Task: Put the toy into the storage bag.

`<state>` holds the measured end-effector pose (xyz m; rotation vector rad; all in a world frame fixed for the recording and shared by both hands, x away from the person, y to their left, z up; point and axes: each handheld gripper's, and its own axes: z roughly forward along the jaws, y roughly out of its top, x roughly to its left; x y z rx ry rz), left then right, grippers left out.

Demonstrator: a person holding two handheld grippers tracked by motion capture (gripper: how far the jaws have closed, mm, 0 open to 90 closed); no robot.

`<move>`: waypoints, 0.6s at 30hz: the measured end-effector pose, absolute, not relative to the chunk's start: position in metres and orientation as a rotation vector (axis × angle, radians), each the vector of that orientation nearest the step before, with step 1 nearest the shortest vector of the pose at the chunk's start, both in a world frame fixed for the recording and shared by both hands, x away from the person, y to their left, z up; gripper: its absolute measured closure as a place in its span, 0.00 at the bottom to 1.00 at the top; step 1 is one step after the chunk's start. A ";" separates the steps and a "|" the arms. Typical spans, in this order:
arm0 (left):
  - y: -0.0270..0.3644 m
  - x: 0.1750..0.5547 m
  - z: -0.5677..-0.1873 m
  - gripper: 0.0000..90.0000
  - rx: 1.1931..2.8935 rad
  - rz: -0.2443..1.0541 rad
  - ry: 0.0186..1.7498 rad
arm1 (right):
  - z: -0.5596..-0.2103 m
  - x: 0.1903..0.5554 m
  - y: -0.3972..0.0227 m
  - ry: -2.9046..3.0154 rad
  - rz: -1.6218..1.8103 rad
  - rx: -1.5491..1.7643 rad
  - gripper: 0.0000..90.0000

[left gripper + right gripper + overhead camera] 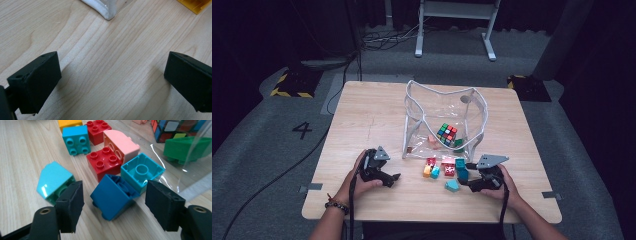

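We see a pale wooden tabletop (372, 115) with straight grain. On it stands a clear plastic bag (444, 117) with white edging, near the far middle. Just in front of the bag lies a loose cluster of toy bricks (447, 170): red, orange, pink, teal and a dark blue brick (112, 195) tipped on its side.

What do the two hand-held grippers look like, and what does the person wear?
Both grippers, left gripper and right gripper, are black, each topped by a grey three-cornered plate and trailing a black cable. The jaws are blocky and matte black. A beaded bracelet sits on the left wrist; forearms are unsleeved.
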<state>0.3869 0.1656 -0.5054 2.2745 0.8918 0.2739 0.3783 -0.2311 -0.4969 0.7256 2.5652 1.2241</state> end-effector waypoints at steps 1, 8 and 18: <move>0.166 0.387 -0.505 0.01 2.275 0.274 0.892 | -0.498 0.379 -0.229 2.573 1.212 0.731 0.34; 0.166 0.387 -0.505 0.01 2.275 0.274 0.893 | -0.503 0.380 -0.220 2.569 1.149 0.743 0.40; 0.165 0.387 -0.505 0.01 2.274 0.272 0.892 | -0.501 0.378 -0.234 2.574 1.141 0.718 0.46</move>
